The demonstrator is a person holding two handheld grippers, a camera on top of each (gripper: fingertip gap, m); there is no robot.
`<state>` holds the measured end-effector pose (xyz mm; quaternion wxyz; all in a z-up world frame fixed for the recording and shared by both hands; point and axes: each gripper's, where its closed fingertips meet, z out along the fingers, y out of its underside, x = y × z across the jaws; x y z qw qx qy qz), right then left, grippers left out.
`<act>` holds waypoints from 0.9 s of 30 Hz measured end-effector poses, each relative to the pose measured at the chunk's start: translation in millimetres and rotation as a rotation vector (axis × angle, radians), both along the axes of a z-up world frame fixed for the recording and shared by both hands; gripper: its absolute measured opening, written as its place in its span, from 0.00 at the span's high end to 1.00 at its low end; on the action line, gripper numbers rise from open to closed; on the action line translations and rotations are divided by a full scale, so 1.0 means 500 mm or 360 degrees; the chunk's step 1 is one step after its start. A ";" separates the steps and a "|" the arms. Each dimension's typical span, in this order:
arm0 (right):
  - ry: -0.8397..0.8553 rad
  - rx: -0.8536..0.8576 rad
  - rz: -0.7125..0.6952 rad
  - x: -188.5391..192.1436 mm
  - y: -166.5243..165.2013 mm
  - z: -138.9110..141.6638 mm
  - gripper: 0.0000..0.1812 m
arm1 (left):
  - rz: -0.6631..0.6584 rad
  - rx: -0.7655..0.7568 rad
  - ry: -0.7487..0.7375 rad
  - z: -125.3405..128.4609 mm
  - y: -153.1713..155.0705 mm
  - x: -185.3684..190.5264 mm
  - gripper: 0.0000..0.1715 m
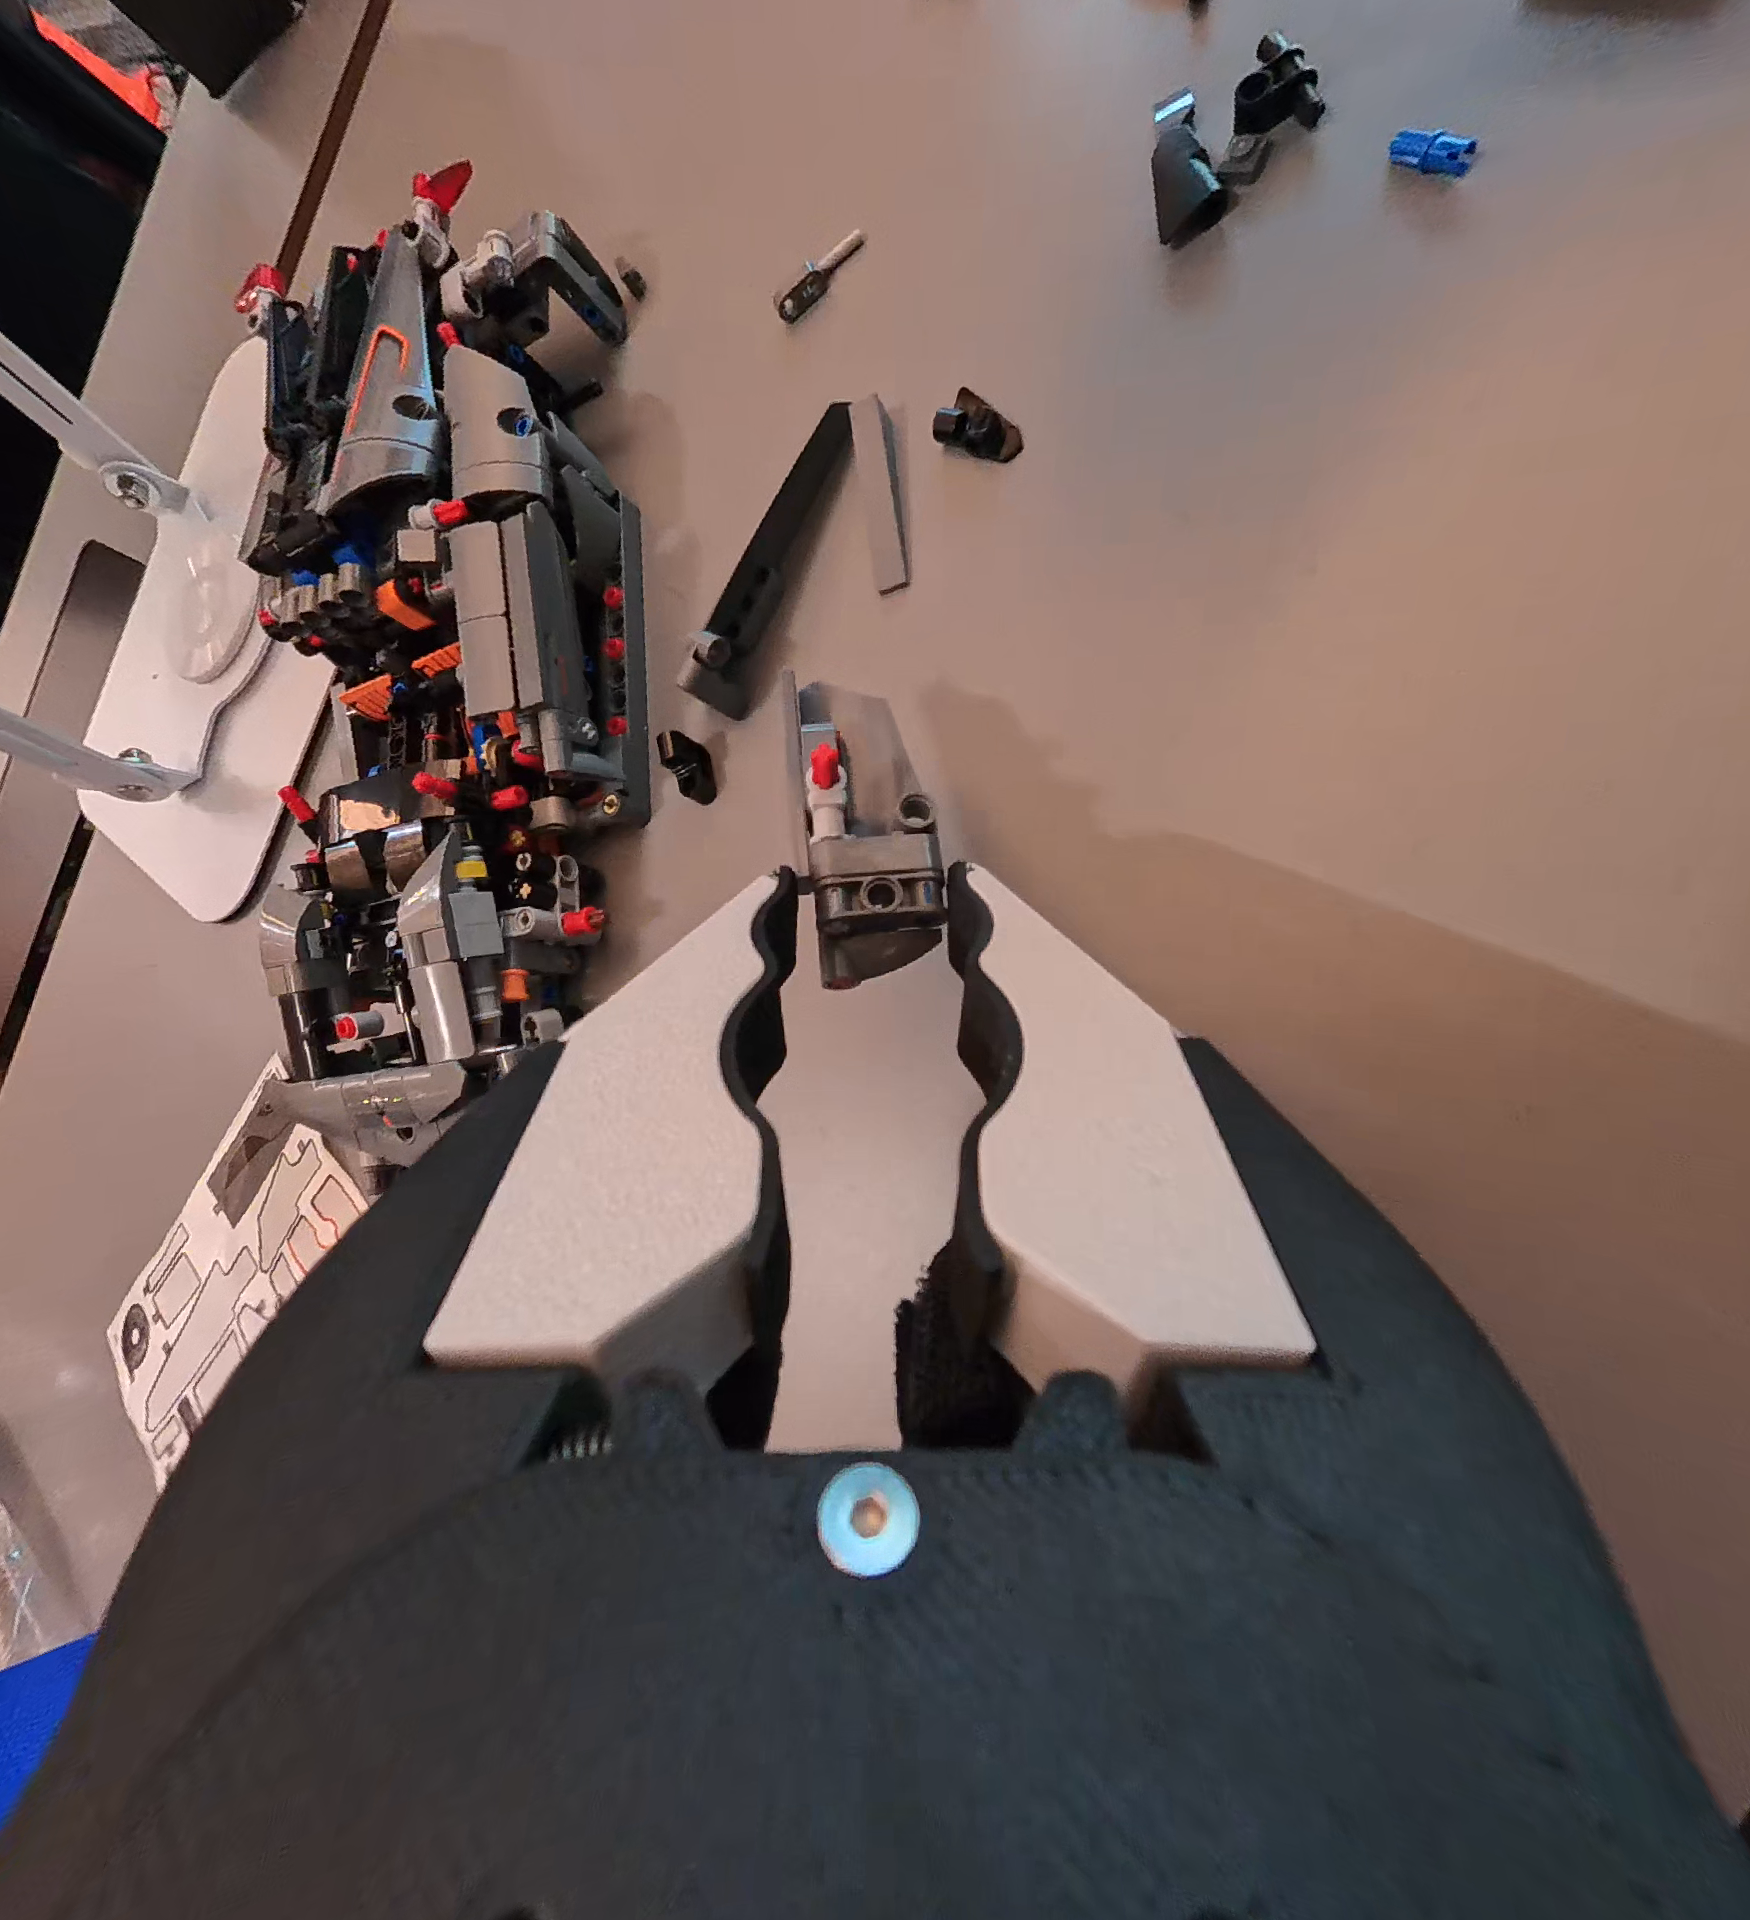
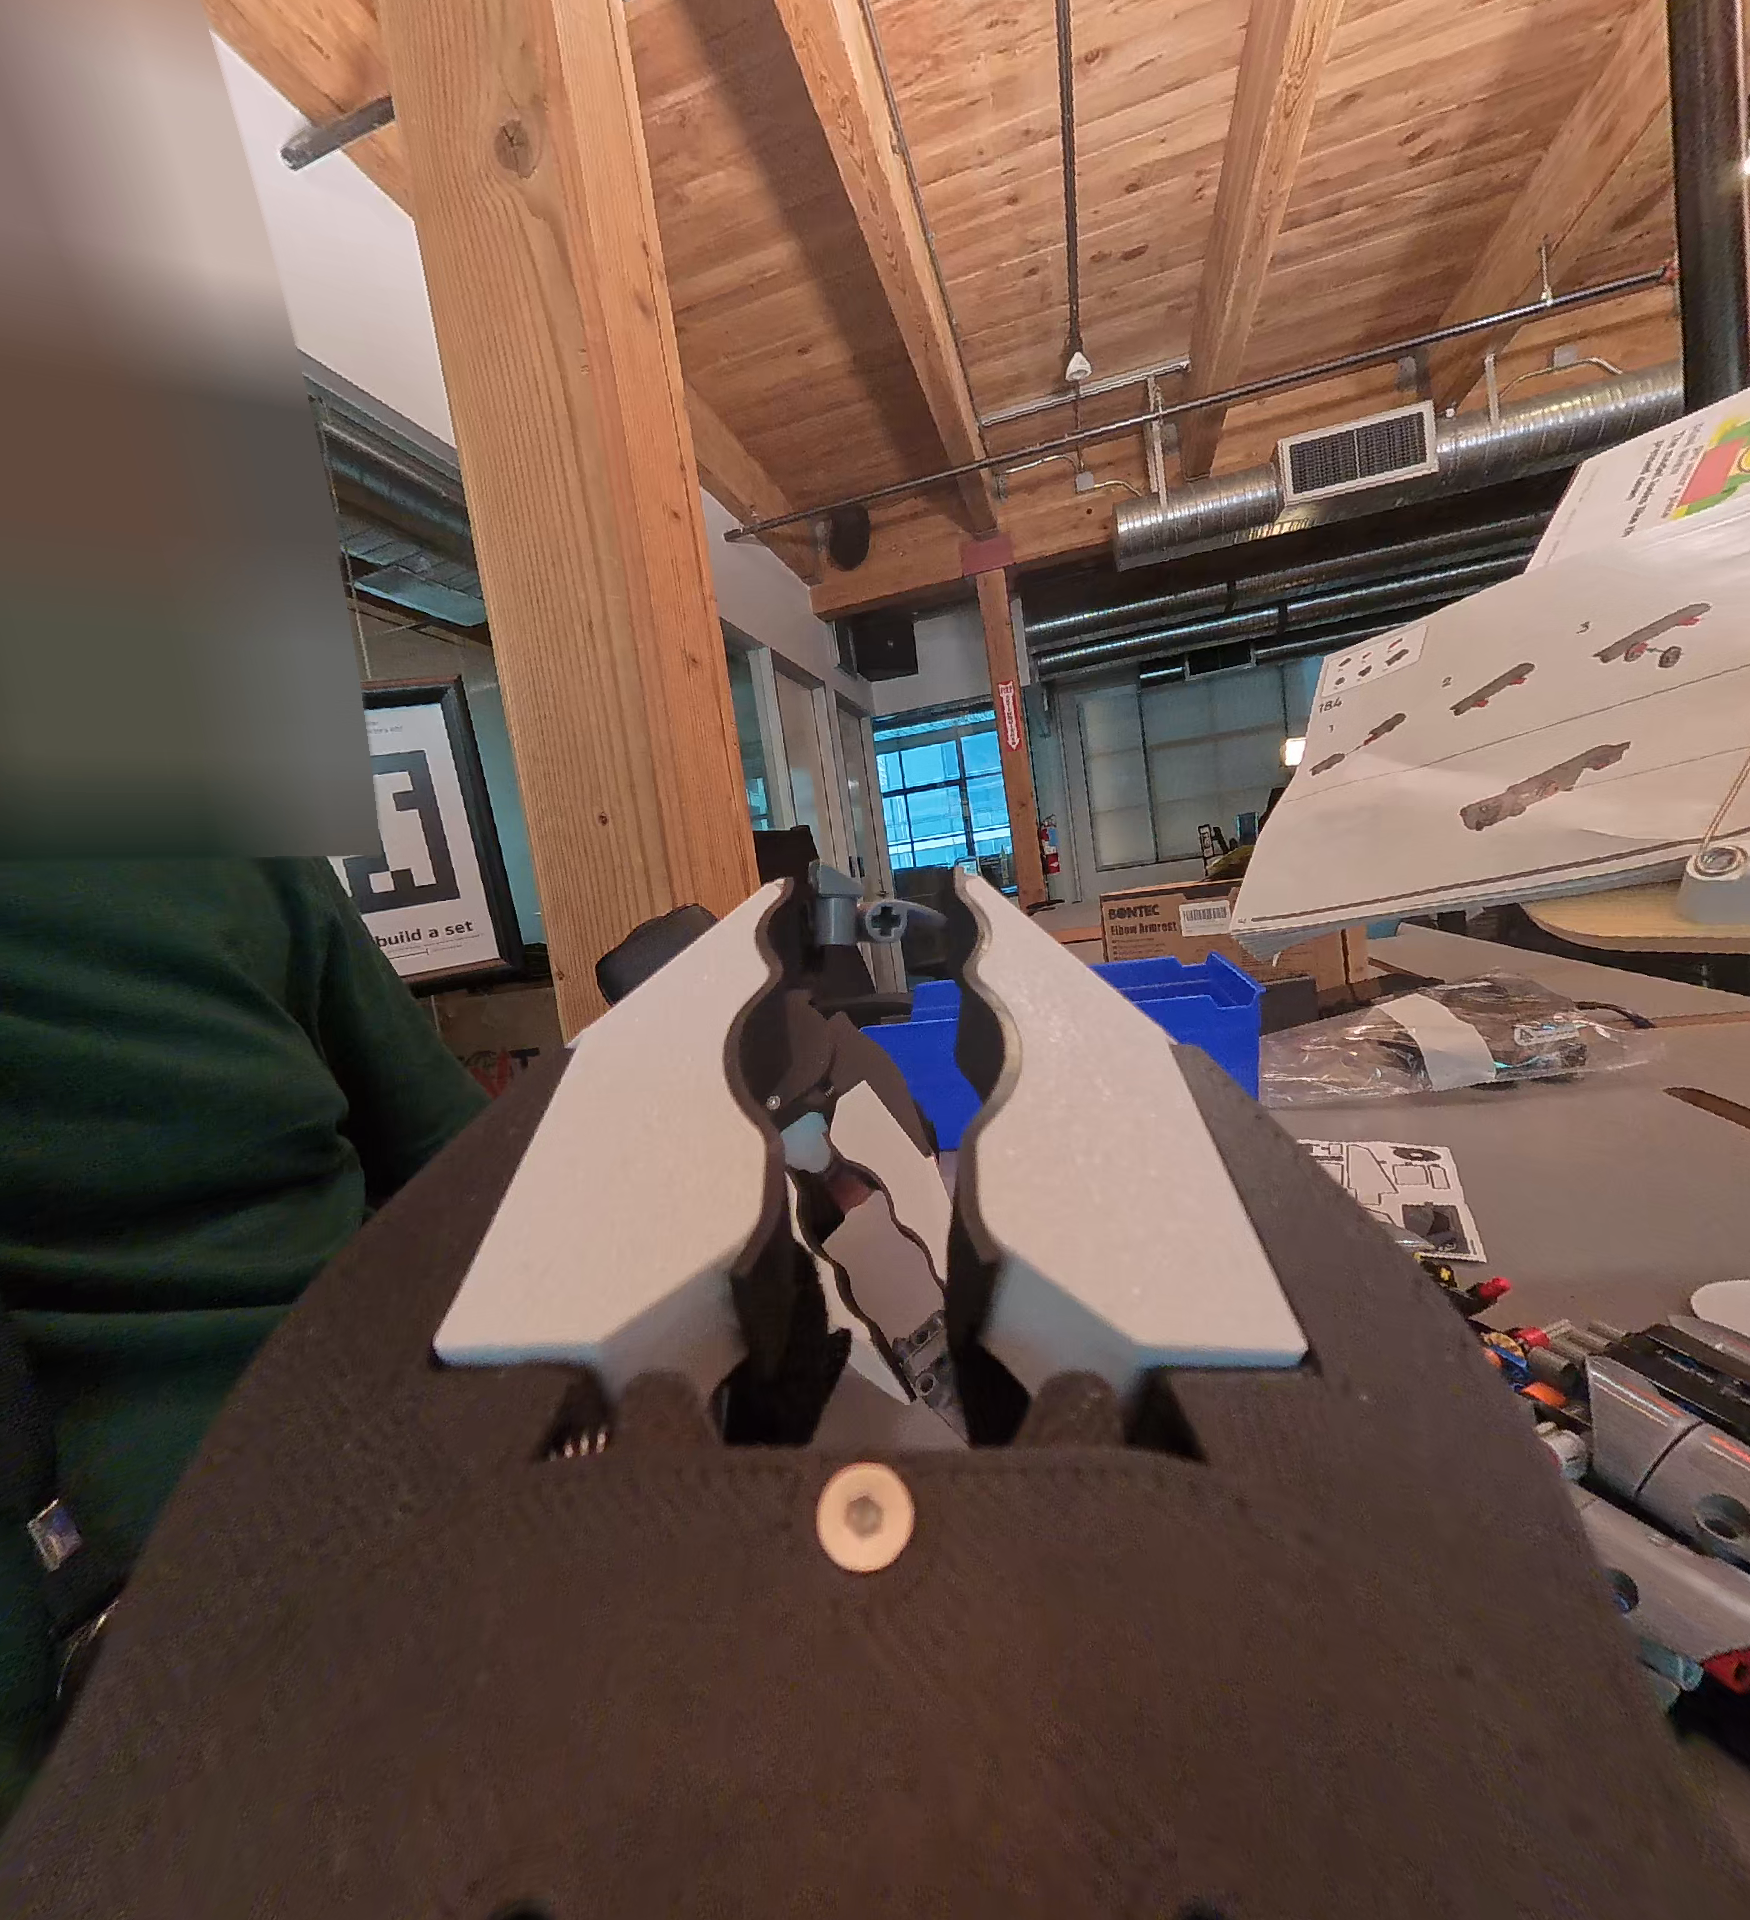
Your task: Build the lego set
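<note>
The half-built lego model (image 1: 455, 665) lies along the left of the tabletop (image 1: 1370, 623), with loose black and grey pieces (image 1: 798, 551) just beside it. The left gripper (image 1: 871, 883) pinches a small grey sub-assembly (image 1: 866, 821) at its jaw tips. The right gripper (image 2: 871, 904), raised off the tabletop, has its jaws closed on a black-and-grey piece (image 2: 840, 1091).

The left claw (image 1: 869, 894) grips a small grey subassembly (image 1: 866, 831) at its tips, just right of the large model (image 1: 455, 644) on the surface (image 1: 1370, 623).
</note>
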<state>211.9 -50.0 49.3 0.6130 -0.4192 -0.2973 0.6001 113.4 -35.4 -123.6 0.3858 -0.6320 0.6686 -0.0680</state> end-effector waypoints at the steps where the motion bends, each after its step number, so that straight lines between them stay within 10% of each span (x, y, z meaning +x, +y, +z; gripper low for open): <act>1: 0.0000 0.0000 0.0000 0.000 0.000 0.000 0.87 | -0.0005 0.0000 -0.0001 0.000 -0.001 0.001 0.84; 27: 0.0013 0.0020 0.0003 0.003 -0.006 0.008 0.87 | -0.0121 -0.0194 0.0028 -0.050 -0.048 0.026 0.87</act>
